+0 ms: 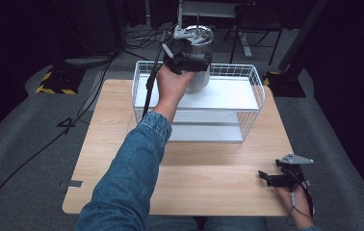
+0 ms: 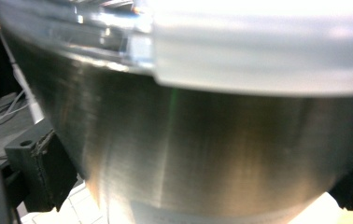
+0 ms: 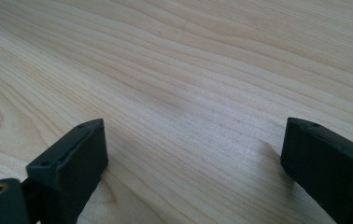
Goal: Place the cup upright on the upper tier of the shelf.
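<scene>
The left gripper (image 1: 188, 61), held out at arm's length by a person in a blue denim sleeve (image 1: 132, 163), is clamped on a brushed stainless-steel canister with a clear plastic lid (image 1: 199, 53), carrying it upright above the far left part of a white wire basket rack with two white shelves (image 1: 250, 103) that stands at the far side of a light wooden table (image 1: 122, 144). In the left gripper view the canister's metal wall (image 2: 202, 154) fills the space between the black jaws, with its pale lid rim across the top. The step in hand looks like the transfer of the canister to or from the rack's upper shelf; which way it is going cannot be judged. If it is being placed, the next move calls for a level descent onto the shelf, clear of the wire rim, before the jaws let go. The right gripper (image 1: 274, 178) rests idle at the table's near right corner, its jaws wide apart over bare wood (image 3: 188, 93) with nothing between them. Whether the canister's base touches the shelf is hidden by the hand and gripper; its contents cannot be made out, and the close view is blurred.
</scene>
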Motion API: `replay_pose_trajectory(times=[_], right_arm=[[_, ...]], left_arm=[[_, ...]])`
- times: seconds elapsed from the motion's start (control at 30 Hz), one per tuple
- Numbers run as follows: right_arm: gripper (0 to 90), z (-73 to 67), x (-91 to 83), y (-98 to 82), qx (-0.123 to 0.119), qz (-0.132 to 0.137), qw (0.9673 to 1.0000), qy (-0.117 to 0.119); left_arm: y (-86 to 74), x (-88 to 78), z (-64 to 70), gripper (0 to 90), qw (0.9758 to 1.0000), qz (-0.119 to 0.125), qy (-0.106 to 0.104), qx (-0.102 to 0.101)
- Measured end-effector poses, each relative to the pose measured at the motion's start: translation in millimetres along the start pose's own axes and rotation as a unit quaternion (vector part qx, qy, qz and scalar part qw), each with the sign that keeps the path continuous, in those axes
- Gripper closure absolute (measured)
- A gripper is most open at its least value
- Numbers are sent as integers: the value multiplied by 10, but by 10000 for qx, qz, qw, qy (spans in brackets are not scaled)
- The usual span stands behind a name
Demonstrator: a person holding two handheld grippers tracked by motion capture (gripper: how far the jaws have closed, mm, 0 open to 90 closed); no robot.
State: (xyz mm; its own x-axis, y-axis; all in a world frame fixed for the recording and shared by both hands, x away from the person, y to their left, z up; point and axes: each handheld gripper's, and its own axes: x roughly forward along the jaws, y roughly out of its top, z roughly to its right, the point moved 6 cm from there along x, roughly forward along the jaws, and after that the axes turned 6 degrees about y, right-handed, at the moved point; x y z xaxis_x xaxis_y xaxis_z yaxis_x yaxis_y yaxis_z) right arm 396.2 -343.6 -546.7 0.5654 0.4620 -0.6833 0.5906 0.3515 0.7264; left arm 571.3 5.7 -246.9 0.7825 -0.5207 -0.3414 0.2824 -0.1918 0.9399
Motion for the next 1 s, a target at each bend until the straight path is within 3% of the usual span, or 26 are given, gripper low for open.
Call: replay_pose_trajectory(times=[0.43,0.83,1.0], right_arm=[[89,-5,-4,-1,-30,1,10000,21],[91,-5,-4,-1,-41,5,10000,28],[92,-4,-4,-1,-51,7,10000,27]], left_arm=[[-109,179,-63,36,9996,-138,100,-230],[-209,236,-23,36,9995,-274,88,-134],[-220,231,-16,36,9997,-220,86,-78]])
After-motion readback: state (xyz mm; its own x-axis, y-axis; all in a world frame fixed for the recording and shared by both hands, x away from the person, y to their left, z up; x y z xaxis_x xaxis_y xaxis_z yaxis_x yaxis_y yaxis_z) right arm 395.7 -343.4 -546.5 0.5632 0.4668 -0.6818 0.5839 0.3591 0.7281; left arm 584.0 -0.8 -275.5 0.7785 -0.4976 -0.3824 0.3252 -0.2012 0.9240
